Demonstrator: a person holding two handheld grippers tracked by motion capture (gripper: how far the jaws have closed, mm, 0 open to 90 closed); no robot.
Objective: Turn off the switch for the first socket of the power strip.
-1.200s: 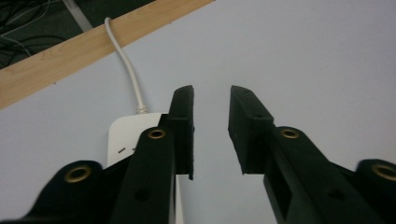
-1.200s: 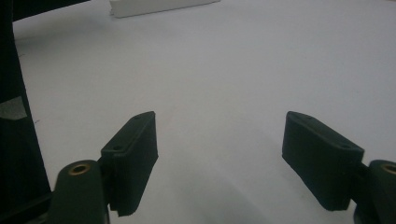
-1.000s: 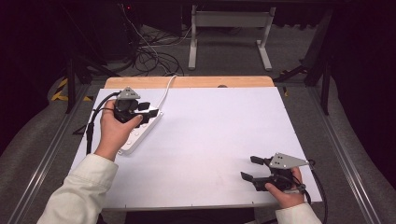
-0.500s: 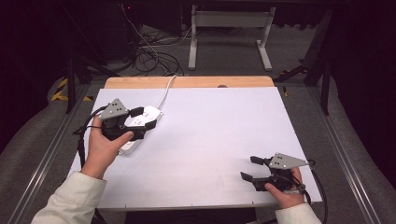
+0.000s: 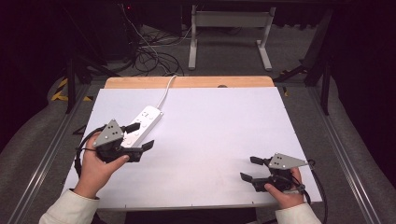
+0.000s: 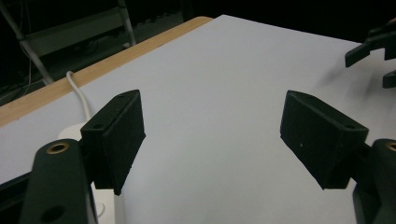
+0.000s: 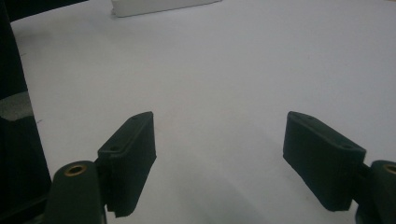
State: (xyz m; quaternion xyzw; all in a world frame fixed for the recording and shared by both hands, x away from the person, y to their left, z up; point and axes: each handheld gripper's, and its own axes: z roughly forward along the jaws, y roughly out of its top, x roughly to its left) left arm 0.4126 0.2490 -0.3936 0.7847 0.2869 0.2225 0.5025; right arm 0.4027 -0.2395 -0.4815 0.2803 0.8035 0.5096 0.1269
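Observation:
A white power strip (image 5: 145, 121) lies on the left part of the white tabletop (image 5: 224, 126), its white cable (image 5: 164, 93) running off the far edge. My left gripper (image 5: 141, 136) is open at the strip's near end, one jaw over the strip and one on the bare table, pointing right. In the left gripper view the left gripper (image 6: 210, 126) holds nothing, and the power strip (image 6: 74, 133) lies beside its left jaw. My right gripper (image 5: 249, 169) rests open near the front right corner. In the right gripper view the right gripper (image 7: 217, 140) has bare table between its jaws, with the power strip (image 7: 159, 5) far ahead.
A wooden strip (image 5: 187, 82) edges the table's far side. Beyond it on the floor are tangled cables (image 5: 154, 56) and a white stand (image 5: 229, 37). Metal rails (image 5: 46, 149) run along both sides of the table. Bare white surface lies between the two grippers.
My left gripper has moved from the strip's far end toward the near side and turned to point right. The right gripper has stayed put.

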